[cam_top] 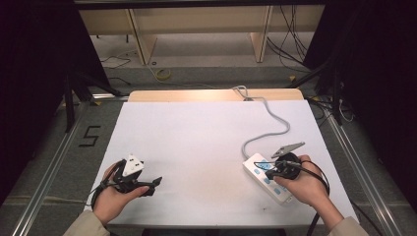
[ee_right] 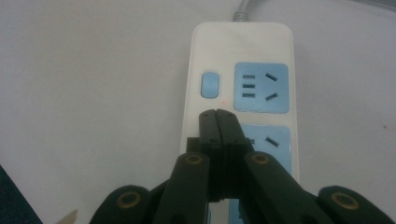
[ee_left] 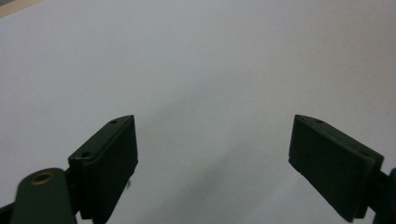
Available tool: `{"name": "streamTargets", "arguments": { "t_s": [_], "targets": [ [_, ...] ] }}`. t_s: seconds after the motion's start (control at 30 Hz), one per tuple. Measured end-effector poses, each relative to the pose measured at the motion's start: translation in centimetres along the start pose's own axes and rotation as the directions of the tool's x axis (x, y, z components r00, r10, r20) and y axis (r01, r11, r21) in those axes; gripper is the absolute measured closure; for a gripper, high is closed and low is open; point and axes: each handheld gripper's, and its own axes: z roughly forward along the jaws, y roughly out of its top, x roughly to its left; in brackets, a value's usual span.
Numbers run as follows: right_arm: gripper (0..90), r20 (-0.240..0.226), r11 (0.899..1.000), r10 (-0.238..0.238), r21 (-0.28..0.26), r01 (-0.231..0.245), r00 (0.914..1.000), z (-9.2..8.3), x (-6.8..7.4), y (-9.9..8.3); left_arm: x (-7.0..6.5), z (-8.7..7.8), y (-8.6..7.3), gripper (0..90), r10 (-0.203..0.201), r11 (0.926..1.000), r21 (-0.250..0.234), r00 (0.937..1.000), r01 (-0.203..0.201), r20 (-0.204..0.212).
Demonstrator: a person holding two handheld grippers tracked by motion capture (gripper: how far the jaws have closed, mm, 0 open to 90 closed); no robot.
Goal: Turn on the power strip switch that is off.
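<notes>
A white power strip (cam_top: 268, 178) with blue sockets lies at the table's near right, its grey cable (cam_top: 268, 123) running to the far edge. My right gripper (cam_top: 267, 172) hovers over it, shut with nothing held. In the right gripper view the closed tips (ee_right: 218, 114) sit just below the strip's blue switch (ee_right: 209, 84), beside a small red light, over the white power strip (ee_right: 243, 46). My left gripper (cam_top: 155, 184) rests at the near left, open and empty. The left gripper view has its two black pads (ee_left: 112, 161) wide apart over bare white tabletop.
The white table (cam_top: 196, 142) has a wooden strip (cam_top: 216, 95) along its far edge. Metal rails (cam_top: 49, 167) run along both sides on the floor. Shelving and cables stand beyond the far edge.
</notes>
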Motion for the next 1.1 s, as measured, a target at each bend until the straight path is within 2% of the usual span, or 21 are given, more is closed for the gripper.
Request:
{"name": "streamTargets", "arguments": {
  "t_s": [1.1],
  "targets": [
    [90.0,0.0,0.996,-0.029,0.079,0.028,0.9996,0.78,0.5,0.53,0.01,-0.01,-0.01,15.2,0.0,1.0,0.0,1.0,0.0,0.0]
  ]
}}
